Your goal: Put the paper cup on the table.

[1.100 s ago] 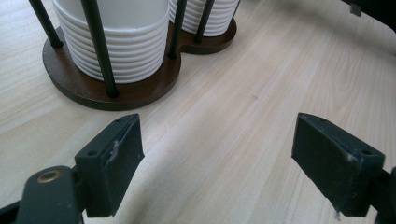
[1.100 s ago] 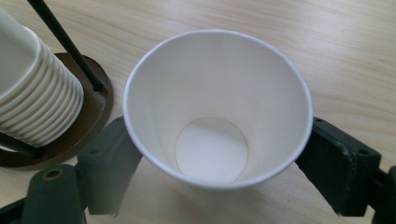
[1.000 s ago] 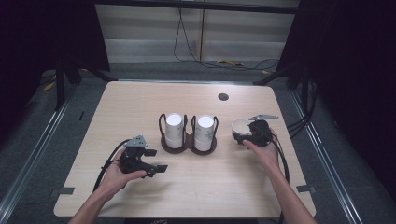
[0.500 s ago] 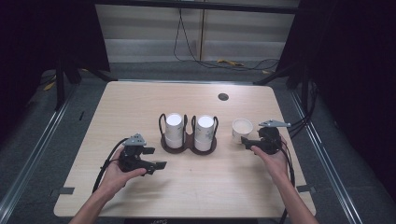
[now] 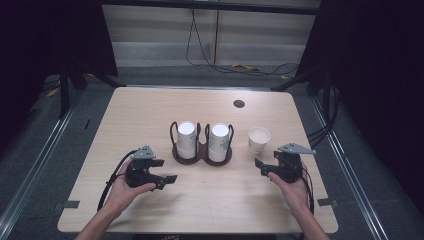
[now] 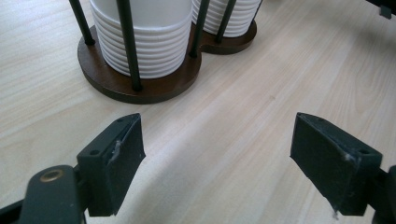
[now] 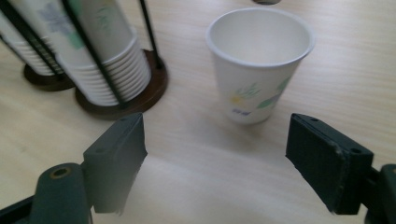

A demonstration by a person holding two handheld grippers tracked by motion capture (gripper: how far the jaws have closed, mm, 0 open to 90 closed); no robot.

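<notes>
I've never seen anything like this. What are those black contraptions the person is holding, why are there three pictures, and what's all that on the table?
A person holds a hand-operated grasping tool in each hand: the left tool and the right tool. Each has two black jaws. One picture looks down from above; the other two come from small cameras riding on each tool, looking out between its jaws. On the wooden table stands a dark holder with two stacks of upside-down paper cups. Beside it stands a single paper cup, upright and empty. Both tools are open and hold nothing. The right tool's jaws have just been closing a little, with nothing between them; the cup stands beyond them.
</notes>
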